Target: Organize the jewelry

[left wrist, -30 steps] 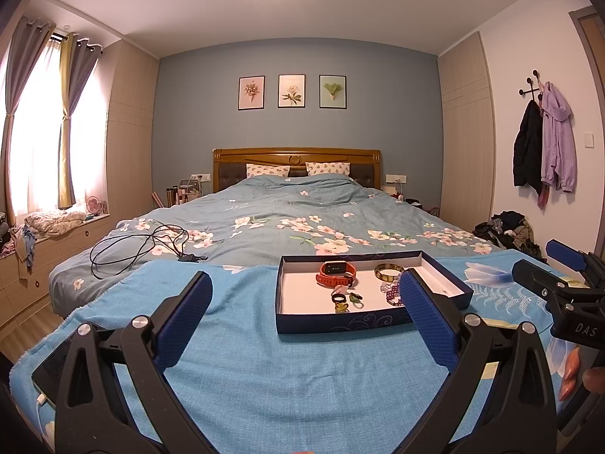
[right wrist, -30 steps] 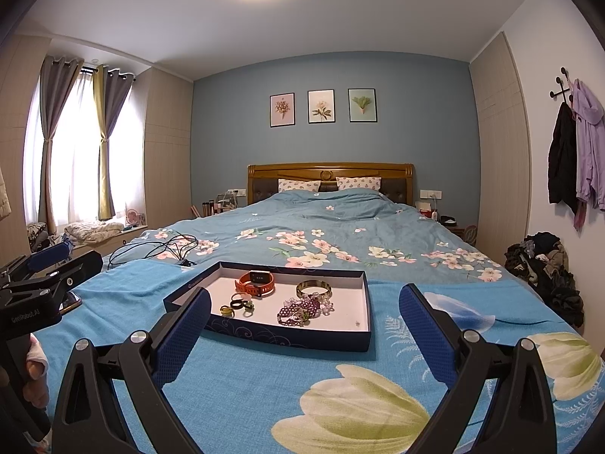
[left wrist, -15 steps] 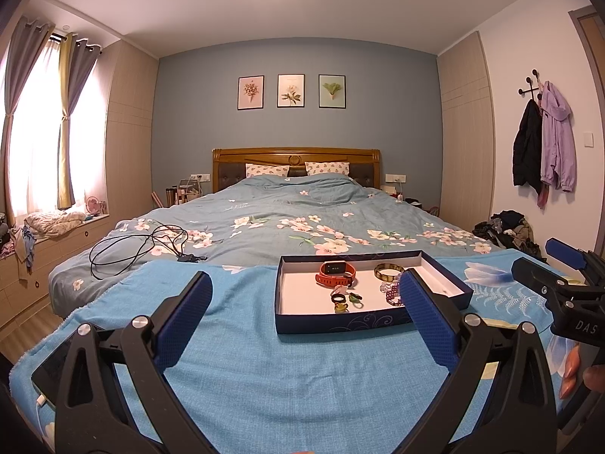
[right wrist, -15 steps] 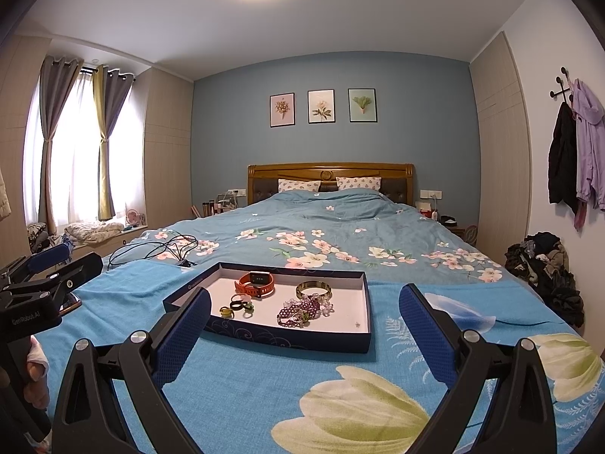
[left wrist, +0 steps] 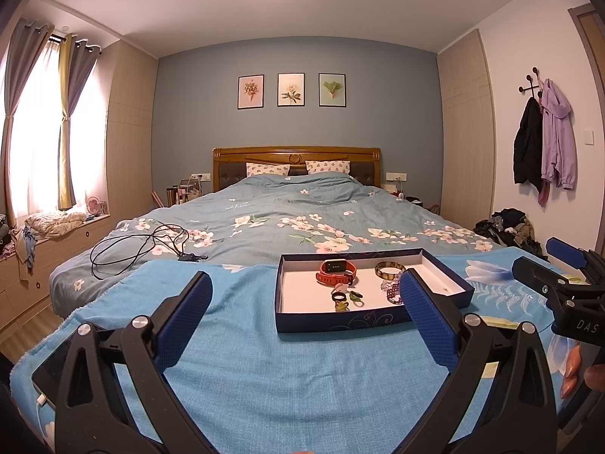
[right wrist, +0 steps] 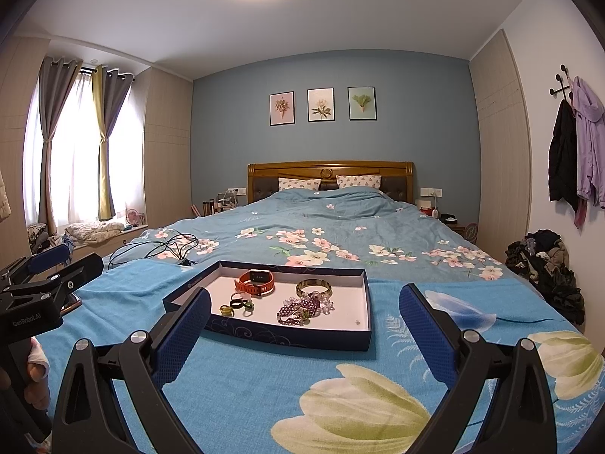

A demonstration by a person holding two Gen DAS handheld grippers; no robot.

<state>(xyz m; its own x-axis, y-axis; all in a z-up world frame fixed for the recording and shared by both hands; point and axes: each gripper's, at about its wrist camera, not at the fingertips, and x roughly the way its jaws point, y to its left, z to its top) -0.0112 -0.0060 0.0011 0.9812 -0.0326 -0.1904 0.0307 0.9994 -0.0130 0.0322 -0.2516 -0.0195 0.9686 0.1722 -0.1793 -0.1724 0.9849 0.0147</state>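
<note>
Our left gripper [left wrist: 304, 302] and right gripper [right wrist: 304, 312] both gape wide, empty. Mid-frame, the shallow navy cardboard tray [right wrist: 287, 335] holds small glossy rings [right wrist: 236, 304], a rubbery orange watch [right wrist: 255, 282], a tangled bead bracelet [right wrist: 298, 309]; we risk snagging beads or tilting the tray on soft blanket [right wrist: 245, 389].

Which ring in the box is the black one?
The black ring lies in the middle of the little row, between the yellow-green ring and the dark green ring.

Bed [right wrist: 340, 219]: blue blanket [right wrist: 264, 378] across foot; navy tray [right wrist: 287, 336] centred; black cable [right wrist: 159, 246] at 10 o'clock.
</note>
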